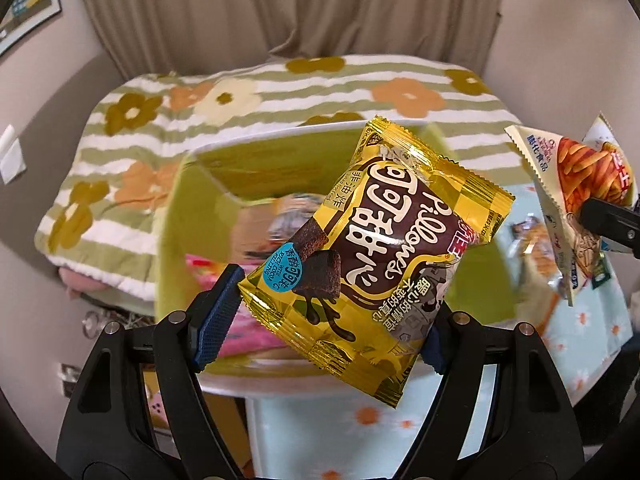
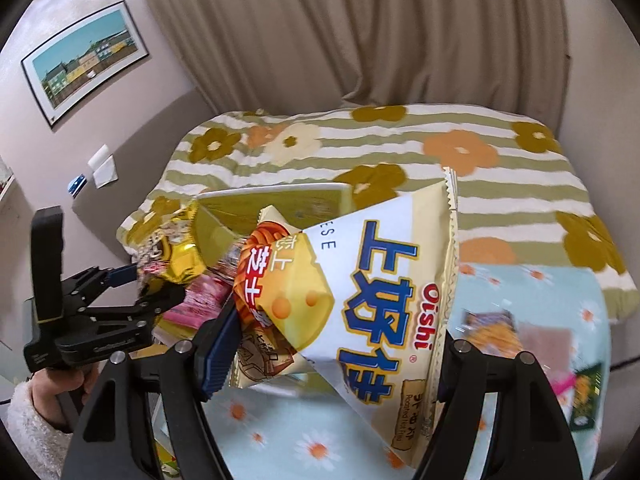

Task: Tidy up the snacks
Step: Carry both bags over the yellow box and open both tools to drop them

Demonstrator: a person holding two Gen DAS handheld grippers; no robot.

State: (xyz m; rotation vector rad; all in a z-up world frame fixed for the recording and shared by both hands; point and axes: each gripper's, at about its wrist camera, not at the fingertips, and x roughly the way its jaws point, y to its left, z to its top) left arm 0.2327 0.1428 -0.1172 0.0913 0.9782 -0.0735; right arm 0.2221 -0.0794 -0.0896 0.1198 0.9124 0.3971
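Carrying 2 packets over the green open-topped storage box, already part-filled: left hand-held gripper clamps the gold foil chocolate-pillow packet, right hand-held gripper the white cheese-stick bag; more snacks wait on the tabletop.

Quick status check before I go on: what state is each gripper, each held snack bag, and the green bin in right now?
left gripper: shut on the gold chocolate pillow bag.
gold chocolate pillow bag: sealed, held in the air above the green bin.
right gripper: shut on the Oishi cheese snack bag.
Oishi cheese snack bag: sealed, lifted, tilted.
green bin: open-topped, snack packets already inside.
loose snack packets: lying on the daisy cloth, not yet sorted.
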